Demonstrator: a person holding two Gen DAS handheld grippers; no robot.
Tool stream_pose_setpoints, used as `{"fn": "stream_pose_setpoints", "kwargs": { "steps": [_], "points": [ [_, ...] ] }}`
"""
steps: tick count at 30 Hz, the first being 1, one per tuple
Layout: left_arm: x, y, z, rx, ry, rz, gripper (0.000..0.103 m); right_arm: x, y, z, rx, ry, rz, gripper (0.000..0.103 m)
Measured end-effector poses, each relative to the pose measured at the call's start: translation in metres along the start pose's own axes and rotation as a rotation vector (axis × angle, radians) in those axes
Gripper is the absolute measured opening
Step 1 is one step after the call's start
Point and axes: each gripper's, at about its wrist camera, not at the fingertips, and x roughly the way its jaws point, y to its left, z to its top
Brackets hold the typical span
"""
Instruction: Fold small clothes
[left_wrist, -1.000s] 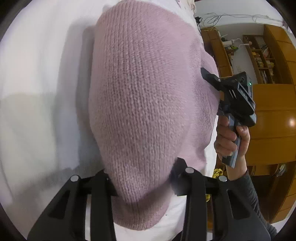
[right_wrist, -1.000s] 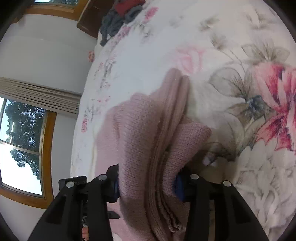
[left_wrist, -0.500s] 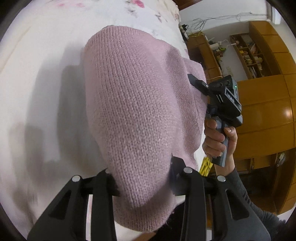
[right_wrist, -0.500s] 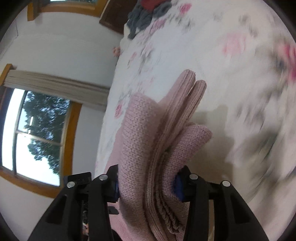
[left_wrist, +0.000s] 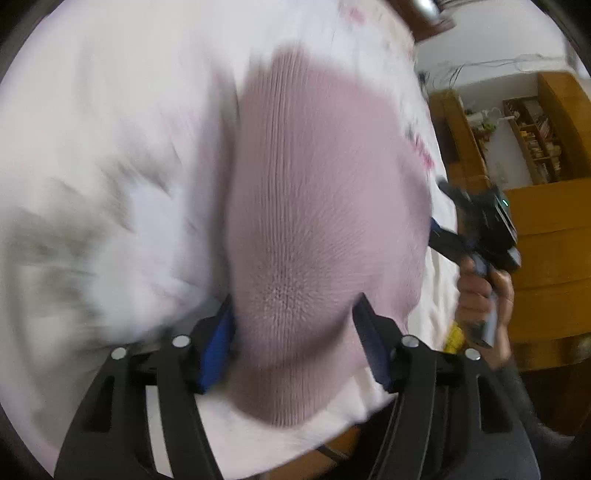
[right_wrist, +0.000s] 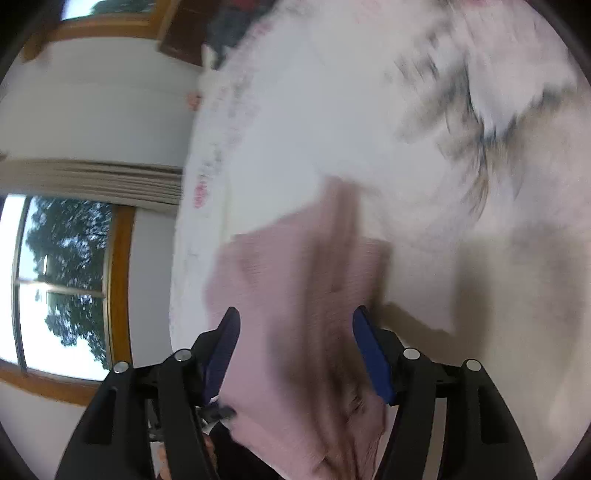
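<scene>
L wrist view: pink knit (left_wrist: 317, 206) fills centre, running from the fingers at 6 o'clock up toward 12, draped over the white floral bed (left_wrist: 110, 184). L gripper (left_wrist: 291, 343) has its blue pads (left_wrist: 218, 343) spread wide either side of the knit; fabric sits between them, but whether it's pinched or just lying there — can't tell, pads look too far apart for a real clamp. At 3 o'clock a hand (left_wrist: 480, 299) holds the R gripper (left_wrist: 443, 236) by its handle, tip at the knit's far edge. Wood cabinets (left_wrist: 546, 240) beyond, 2–4 o'clock. Heavy motion blur. R wrist view: knit (right_wrist: 295, 295) again, a folded stack w/ ribbed band running from 6 up to about 12, lying on the bed (right_wrist: 369, 129). R gripper (right_wrist: 295, 350) pads likewise well apart w/ fabric between; grip state not readable, frame smeared. Window (right_wrist: 55, 277) at 9 o'clock, curtain (right_wrist: 92, 181) above it. Judgement: step looks like laying the folded knit down on the bed and letting go. To do it well: bring both ends down level, keep the top layer taut so it lands w/o a ridge, spread pads fully before backing out, and pull straight back along the fingers so no edge drags and undoes the fold.
</scene>
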Motion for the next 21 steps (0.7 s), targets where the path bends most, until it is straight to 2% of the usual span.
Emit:
{"fn": "stream_pose_setpoints", "kwargs": {
  "steps": [1,2,3,4,5,6,7,8,9,11,13,14,15,16,18,20,21],
  "points": [
    [-0.013,-0.006,-0.004,0.026,-0.041,-0.017,0.063,-0.004,0.006,-0.004,-0.023,0.000,-0.007,0.064],
    [-0.024,-0.013,-0.010,0.044,-0.073,-0.080,0.061,-0.004,0.011,-0.009,-0.045,0.005,-0.021,0.063],
    [-0.026,-0.017,-0.012,0.049,-0.074,-0.126,0.059,0.002,0.017,-0.014,-0.063,0.015,-0.044,0.060],
    [-0.023,-0.021,-0.015,0.055,-0.062,-0.163,0.059,0.009,0.018,-0.018,-0.071,0.033,-0.061,0.052],
    [-0.013,-0.025,-0.020,0.059,-0.027,-0.191,0.057,0.019,0.017,-0.022,-0.069,0.059,-0.076,0.046],
    [0.003,-0.022,-0.026,0.045,0.023,-0.193,0.051,0.027,0.016,-0.026,-0.070,0.070,-0.109,0.028],
    [0.021,-0.017,-0.030,0.026,0.076,-0.191,0.049,0.031,0.017,-0.027,-0.081,0.066,-0.149,0.020],
    [0.038,-0.009,-0.035,-0.004,0.123,-0.198,0.043,0.032,0.019,-0.027,-0.095,0.048,-0.162,0.018],
    [0.051,-0.010,-0.038,-0.020,0.146,-0.202,0.042,0.028,0.023,-0.026,-0.106,0.021,-0.155,0.014],
    [0.069,-0.005,-0.038,-0.022,0.167,-0.176,0.036,0.020,0.025,-0.027,-0.116,-0.027,-0.162,0.011],
    [0.074,-0.001,-0.036,-0.039,0.181,-0.185,0.036,0.027,0.006,-0.027,-0.081,-0.029,-0.230,0.011],
    [0.073,-0.004,-0.034,-0.038,0.187,-0.188,0.037,0.030,0.001,-0.028,-0.071,-0.025,-0.232,0.011],
    [0.063,-0.011,-0.027,-0.027,0.186,-0.222,0.037,0.033,0.004,-0.027,-0.085,-0.018,-0.226,0.013],
    [0.050,-0.009,-0.022,-0.016,0.173,-0.258,0.037,0.032,0.010,-0.026,-0.107,-0.013,-0.216,0.014],
    [0.027,-0.021,-0.003,0.031,0.110,-0.312,0.045,0.020,0.029,-0.019,-0.154,-0.058,-0.205,0.018],
    [0.013,-0.024,0.024,0.047,0.042,-0.331,0.051,0.002,0.039,-0.011,-0.170,-0.127,-0.191,0.018],
    [0.015,-0.026,0.047,0.055,0.017,-0.328,0.051,0.002,0.047,-0.004,-0.177,-0.131,-0.170,0.018]
  ]
}}
